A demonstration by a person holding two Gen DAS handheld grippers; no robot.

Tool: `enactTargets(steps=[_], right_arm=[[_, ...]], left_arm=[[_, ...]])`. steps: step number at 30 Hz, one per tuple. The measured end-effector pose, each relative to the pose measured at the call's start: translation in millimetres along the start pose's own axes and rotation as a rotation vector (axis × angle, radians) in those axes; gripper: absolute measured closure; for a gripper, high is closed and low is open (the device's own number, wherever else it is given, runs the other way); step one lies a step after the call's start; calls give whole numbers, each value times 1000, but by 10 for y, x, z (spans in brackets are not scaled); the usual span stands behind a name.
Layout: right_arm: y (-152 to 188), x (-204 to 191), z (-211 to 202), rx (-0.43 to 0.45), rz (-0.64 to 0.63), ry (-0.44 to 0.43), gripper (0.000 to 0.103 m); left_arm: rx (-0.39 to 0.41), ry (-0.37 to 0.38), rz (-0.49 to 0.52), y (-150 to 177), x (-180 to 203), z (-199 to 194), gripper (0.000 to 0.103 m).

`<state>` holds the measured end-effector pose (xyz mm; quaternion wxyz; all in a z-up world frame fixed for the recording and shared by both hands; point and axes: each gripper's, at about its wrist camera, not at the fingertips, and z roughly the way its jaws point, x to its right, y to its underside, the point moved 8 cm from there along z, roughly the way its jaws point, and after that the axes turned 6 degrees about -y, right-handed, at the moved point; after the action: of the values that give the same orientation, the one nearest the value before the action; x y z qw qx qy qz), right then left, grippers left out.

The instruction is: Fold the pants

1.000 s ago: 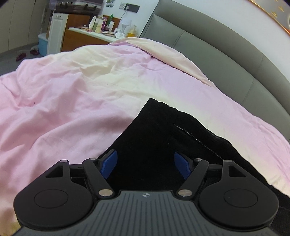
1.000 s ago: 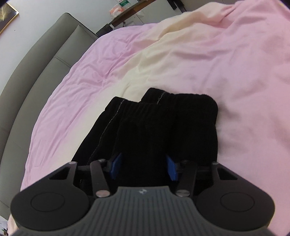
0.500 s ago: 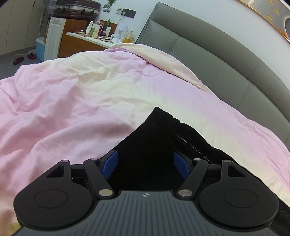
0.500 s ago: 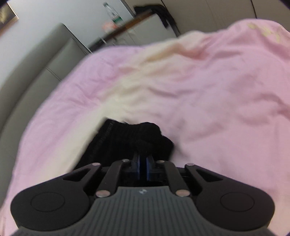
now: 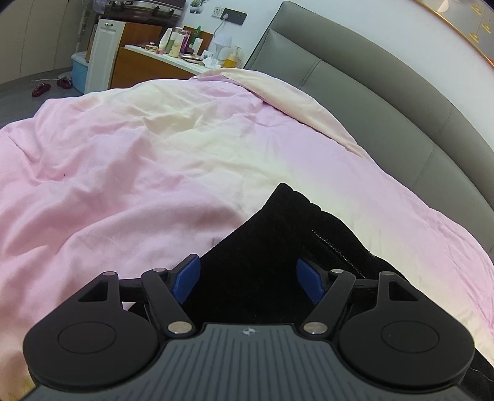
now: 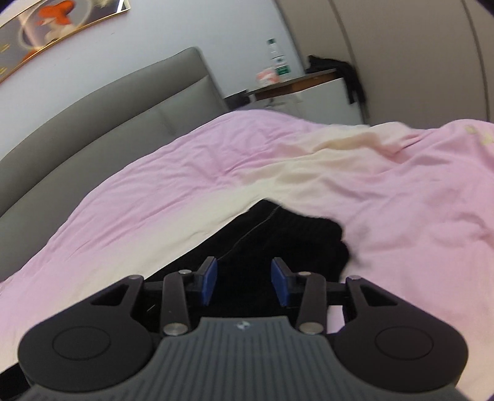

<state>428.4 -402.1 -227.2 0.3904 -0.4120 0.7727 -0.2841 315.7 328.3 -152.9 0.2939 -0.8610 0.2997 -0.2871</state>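
Pink rumpled duvet (image 5: 154,172) underneath, my black corduroy pants (image 5: 278,256) run toward twelve o'clock between both empty spread tools, left gripper (image 5: 247,277) wider than right gripper (image 6: 244,283).

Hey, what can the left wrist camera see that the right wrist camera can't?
Only the left wrist view shows the counter crowded with bottles, a white cabinet door, a blue bin and slippers on the floor. Only the right wrist view shows the goldfish picture and a dark garment draped over a desk. Both show the black pants on the pink duvet, the grey headboard, and an open claw: left, right.
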Motion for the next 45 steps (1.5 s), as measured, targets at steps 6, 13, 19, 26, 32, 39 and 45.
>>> enactTargets(steps=[6, 13, 19, 26, 32, 39, 45], right_arm=[[818, -363, 352, -357, -183, -10, 61], [704, -387, -240, -221, 36, -96, 60], [727, 12, -462, -188, 162, -55, 60], [815, 279, -434, -183, 363, -86, 57], [934, 455, -238, -201, 508, -123, 46], [739, 575, 139, -130, 632, -156, 35], [467, 686, 514, -33, 651, -40, 35]], left_arm=[[-2, 4, -4, -4, -12, -6, 20], [-23, 30, -146, -100, -206, -207, 19], [-74, -18, -383, 261, -656, -458, 19], [-232, 111, -430, 657, -500, -75, 17], [-190, 164, -473, 582, -501, 146, 12], [-165, 247, -515, 497, -443, 346, 13], [-172, 255, -515, 548, -448, 392, 19]])
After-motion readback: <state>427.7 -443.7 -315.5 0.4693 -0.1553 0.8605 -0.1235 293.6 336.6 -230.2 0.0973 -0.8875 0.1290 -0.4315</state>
